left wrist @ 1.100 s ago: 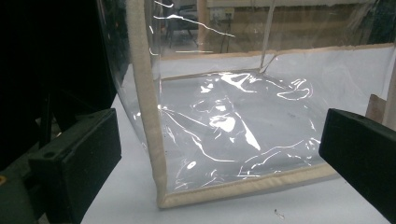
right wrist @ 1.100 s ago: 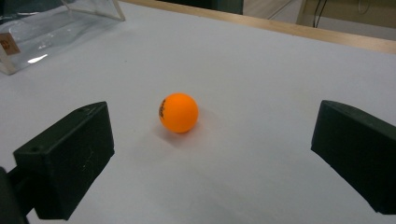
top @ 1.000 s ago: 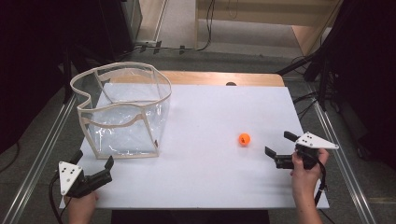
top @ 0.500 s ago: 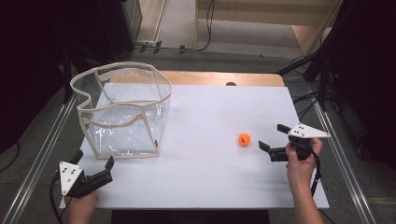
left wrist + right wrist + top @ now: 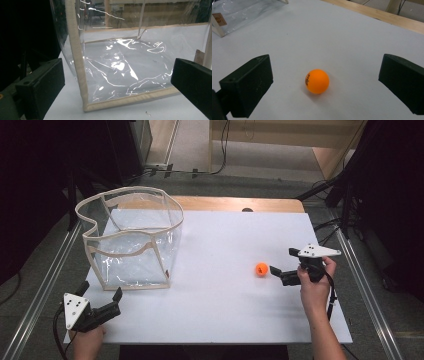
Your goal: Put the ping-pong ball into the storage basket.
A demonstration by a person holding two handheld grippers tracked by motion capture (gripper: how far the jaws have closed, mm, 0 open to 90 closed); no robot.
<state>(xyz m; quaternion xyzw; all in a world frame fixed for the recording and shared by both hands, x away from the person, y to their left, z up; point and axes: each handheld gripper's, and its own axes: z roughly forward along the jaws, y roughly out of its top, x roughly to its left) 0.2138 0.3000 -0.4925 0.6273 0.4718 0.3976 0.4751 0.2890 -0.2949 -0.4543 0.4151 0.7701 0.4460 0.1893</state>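
A small orange ball [image 5: 261, 269] lies on the white table [image 5: 225, 320], right of centre. My right gripper [image 5: 283, 261] is open just to the right of it, jaws pointing left at it. In the right gripper view the ball [image 5: 317, 81] rests on the table a little ahead of the two spread jaws of that gripper [image 5: 325, 83], touching neither. My left gripper [image 5: 100, 291] is open at the near left corner, a short way from a clear plastic bag with beige trim [image 5: 131, 261]. Seen from the left gripper [image 5: 117, 83], the bag's near corner [image 5: 78, 62] stands close ahead.
The bag stands upright with its top open on the table's left half. A wooden strip [image 5: 235, 203] runs along the table's far edge. Metal rails [image 5: 361, 285] flank both sides. Bare white surface lies between the bag and the ball.
My right gripper has moved left and slightly away from the person, closing in on the ball. The left gripper, the ball and the bag have stayed put.
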